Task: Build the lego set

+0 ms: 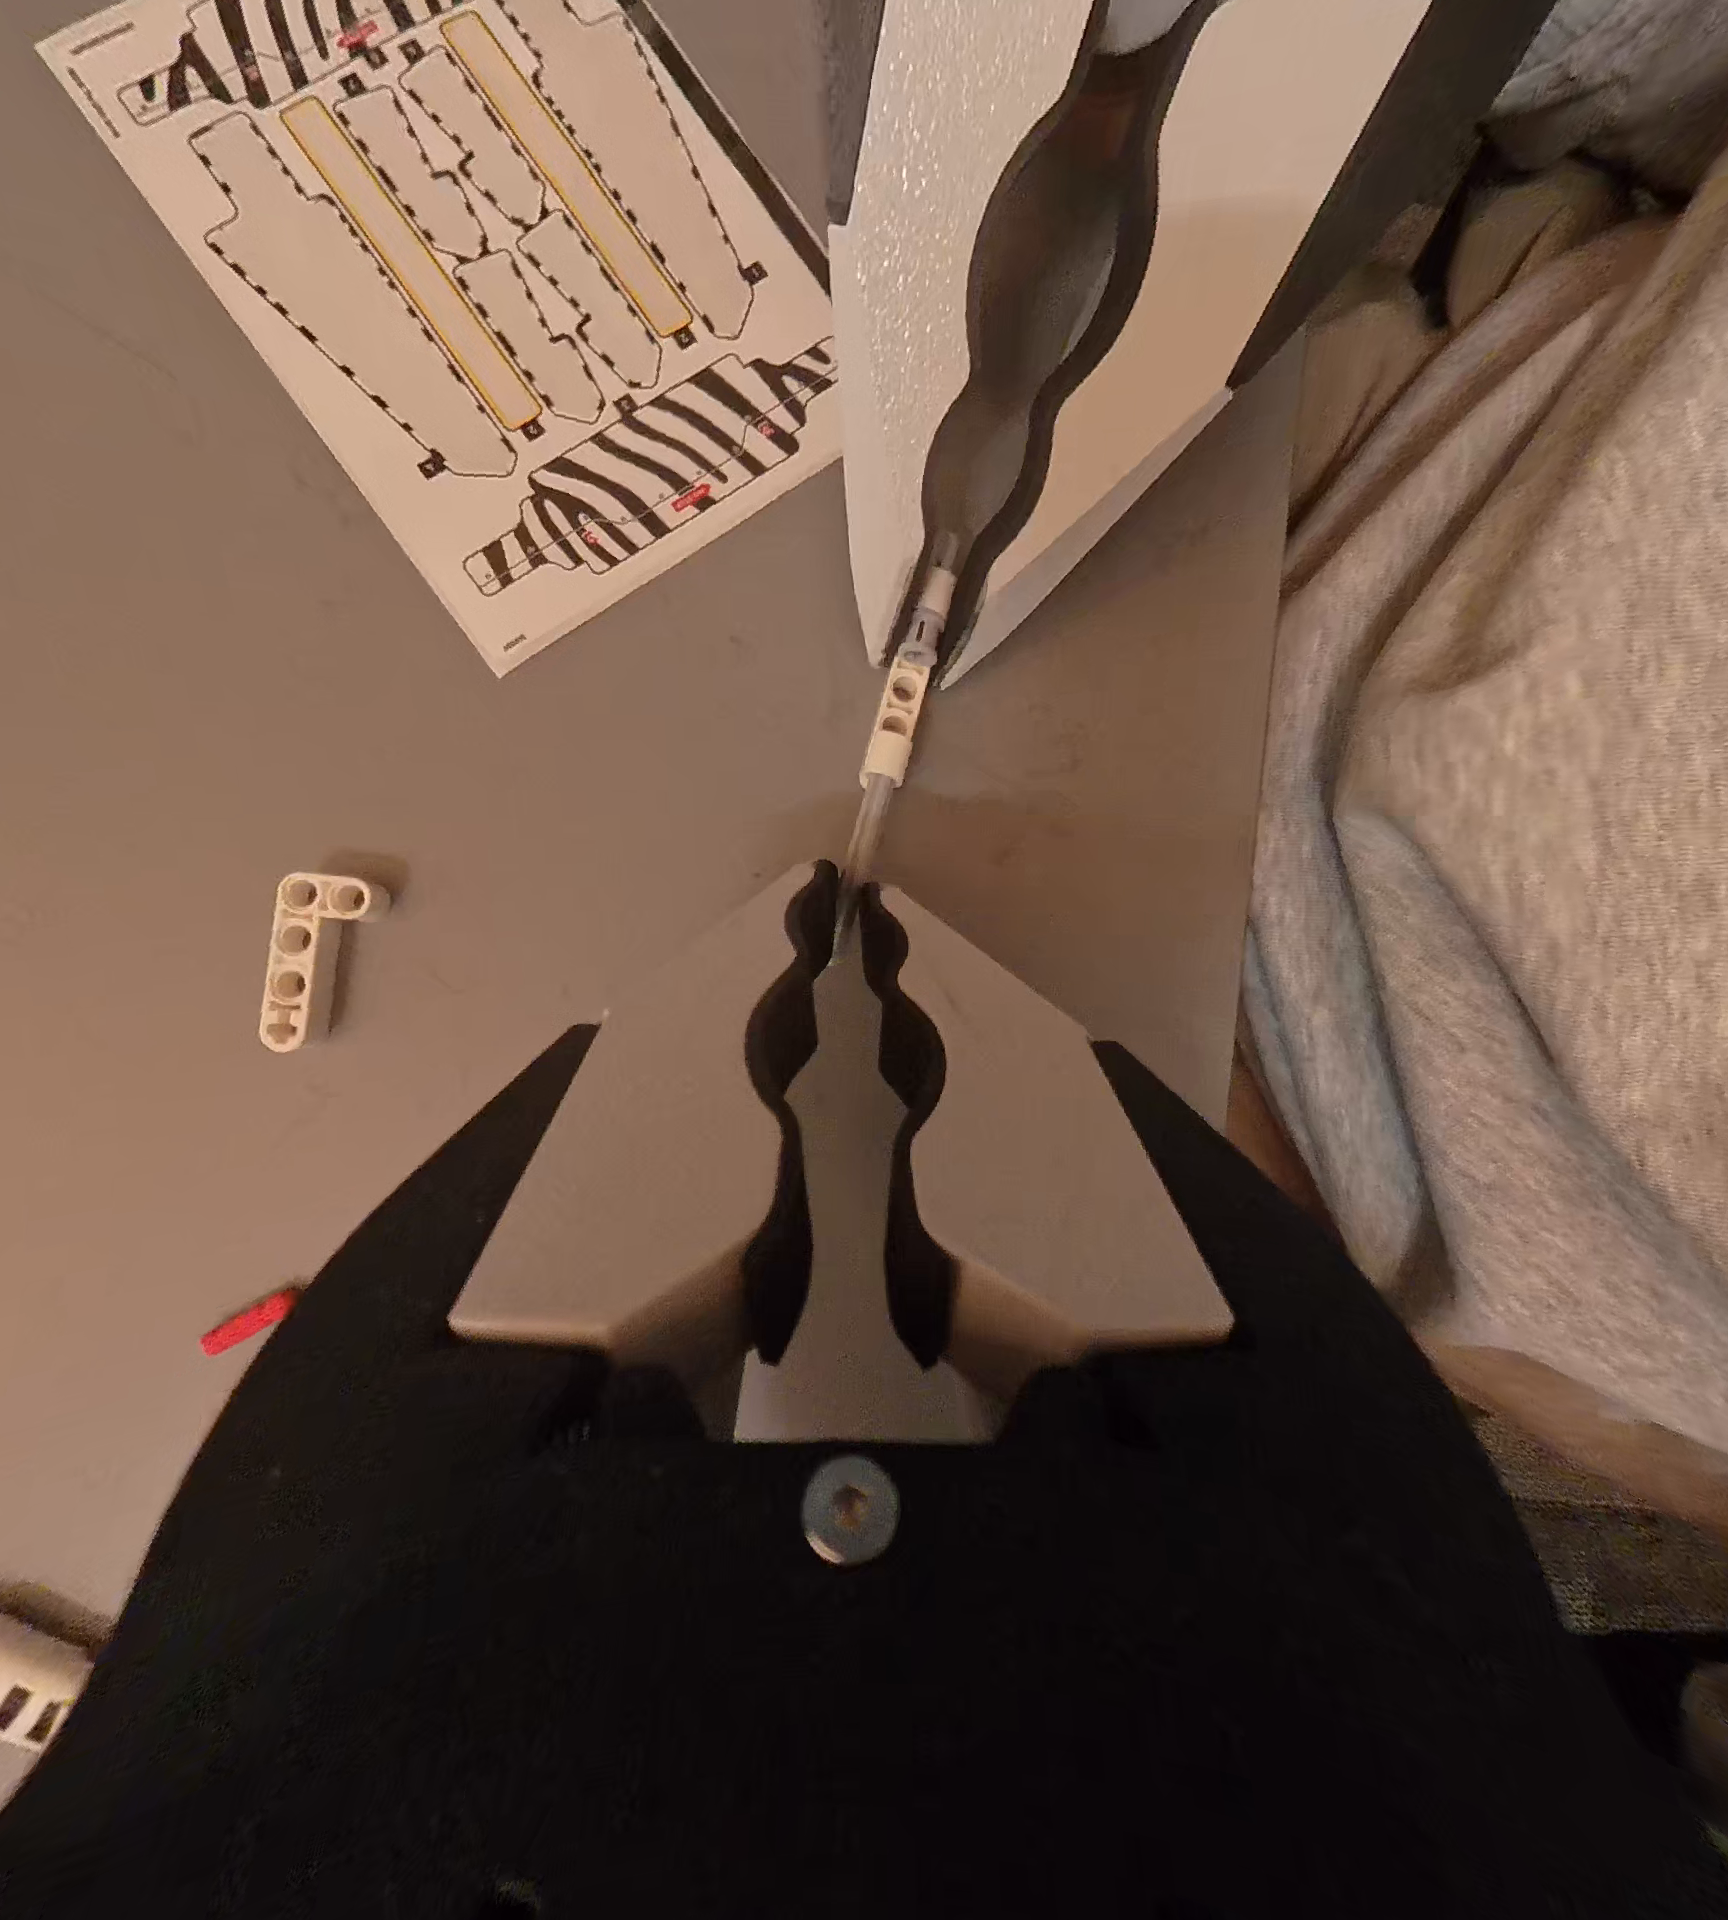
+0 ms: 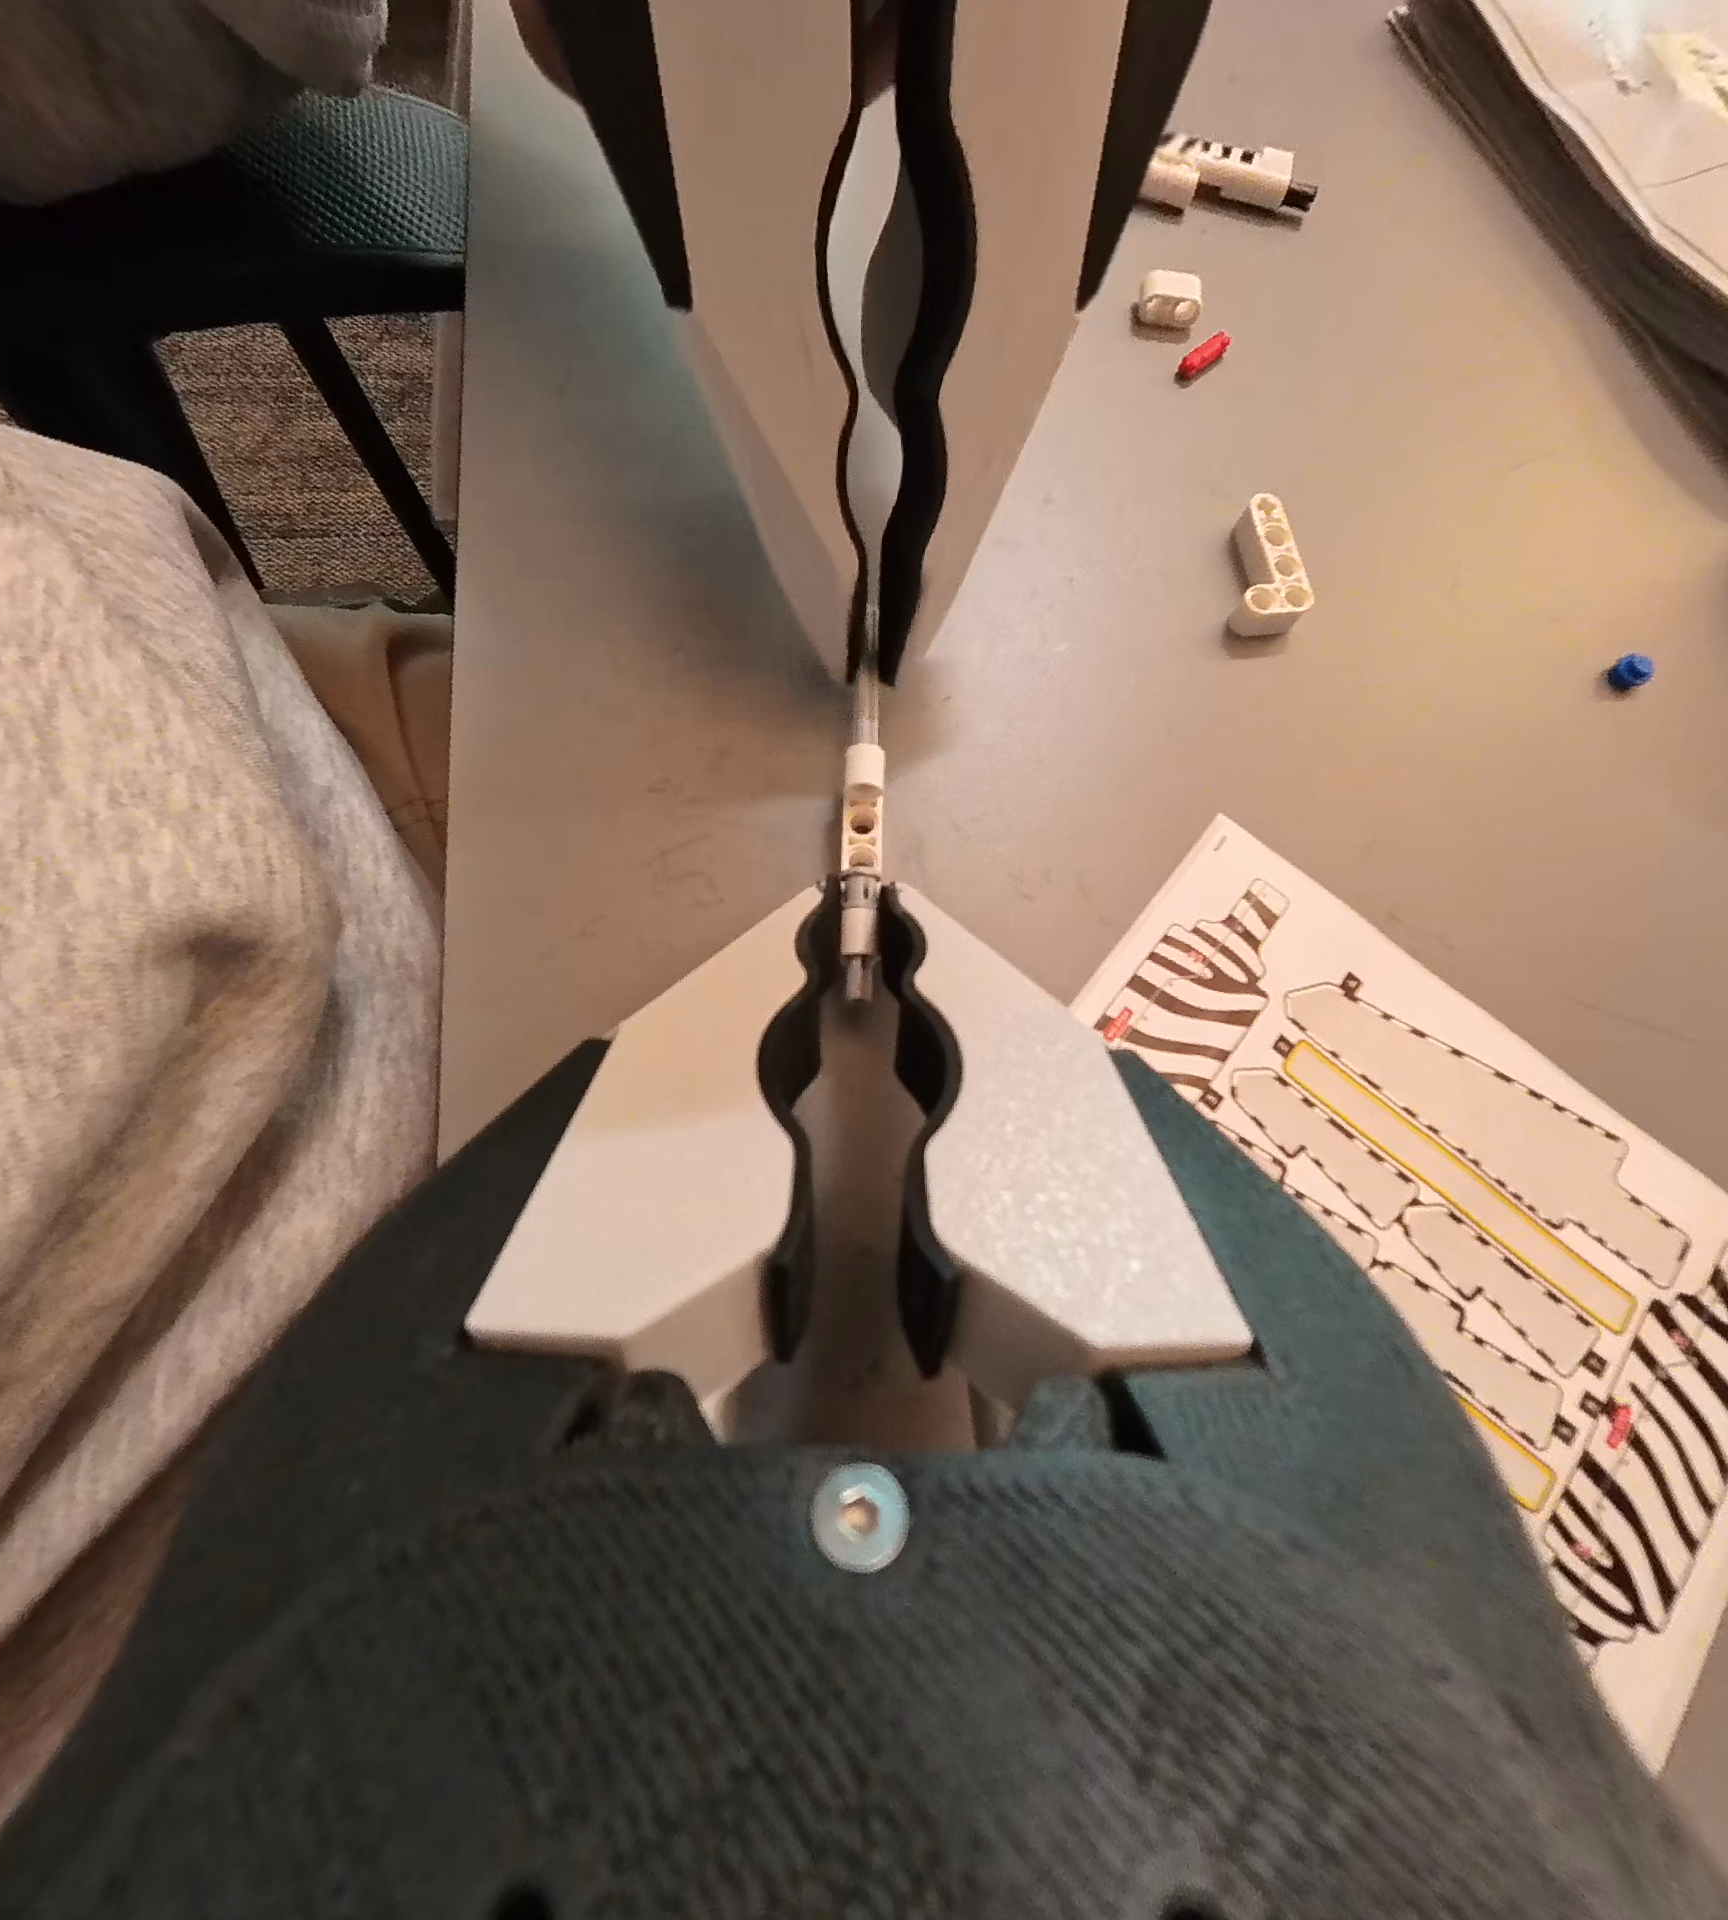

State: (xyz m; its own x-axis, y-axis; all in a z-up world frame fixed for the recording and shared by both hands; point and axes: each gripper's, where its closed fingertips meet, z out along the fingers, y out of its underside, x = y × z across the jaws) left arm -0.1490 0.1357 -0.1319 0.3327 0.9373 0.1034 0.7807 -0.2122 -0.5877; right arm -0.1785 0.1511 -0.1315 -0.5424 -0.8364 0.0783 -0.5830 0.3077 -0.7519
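My left gripper is shut on a thin grey axle that points away from it. A small white connector with holes sits on the axle. My right gripper is shut on a grey pin that meets the connector's other end. The two grippers face each other tip to tip above the grey table, near its edge. The right gripper also shows in the left wrist view, and the left gripper in the right wrist view.
On the table lie a white L-shaped beam, a red pin, a blue pin, a short white beam, a white-and-black assembly, a sticker sheet and a booklet. A person's grey clothing is beyond the table edge. Across from one pair of fingers to the other is roughly 4 cm. Left tips and right tips are each some 20 cm from the white-and-black assembly. It turns up in the left wrist view as well.
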